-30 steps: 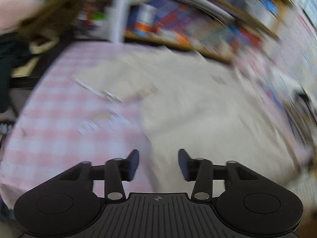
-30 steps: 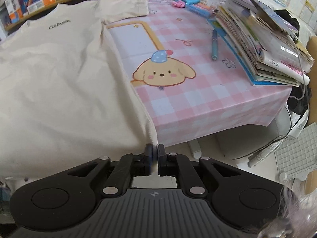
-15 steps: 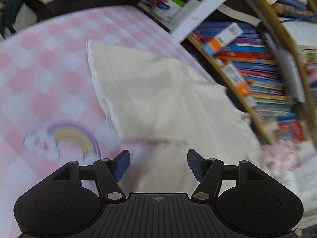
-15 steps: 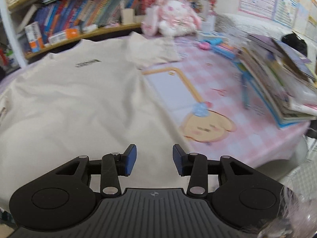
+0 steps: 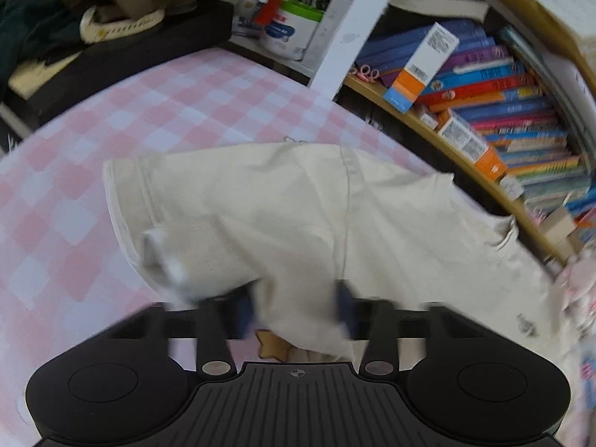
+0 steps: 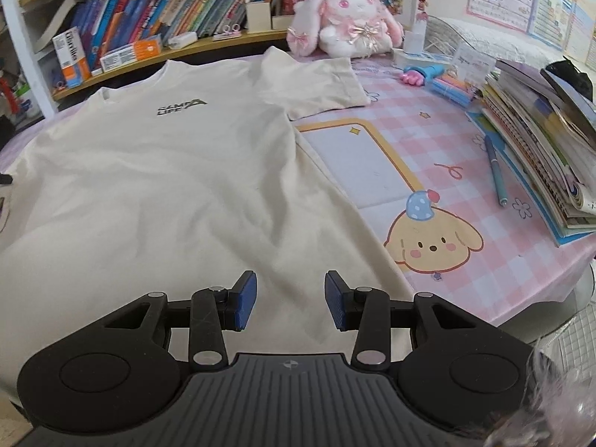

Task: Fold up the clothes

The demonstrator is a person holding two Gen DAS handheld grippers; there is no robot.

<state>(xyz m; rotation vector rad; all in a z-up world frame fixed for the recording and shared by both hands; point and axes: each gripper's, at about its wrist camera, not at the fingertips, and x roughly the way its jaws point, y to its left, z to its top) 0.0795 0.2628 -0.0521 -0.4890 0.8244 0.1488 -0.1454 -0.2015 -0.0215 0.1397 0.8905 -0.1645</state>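
While the right wrist view shows the cream T-shirt [image 6: 156, 186] spread flat on the pink checked tablecloth [image 6: 484, 260], the right gripper [image 6: 290, 305] parted above its hem, only the left view shows the left gripper [image 5: 298, 305], spread, with sleeve cloth between its jaws.

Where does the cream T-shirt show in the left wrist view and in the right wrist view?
Left wrist: the cream cotton T-shirt fills the centre, a sleeve bunched between the left claw fingers.
Right wrist: it spreads over centre-left, above the open right claw.
Shared landmark: orange-and-white box on the bookshelf.
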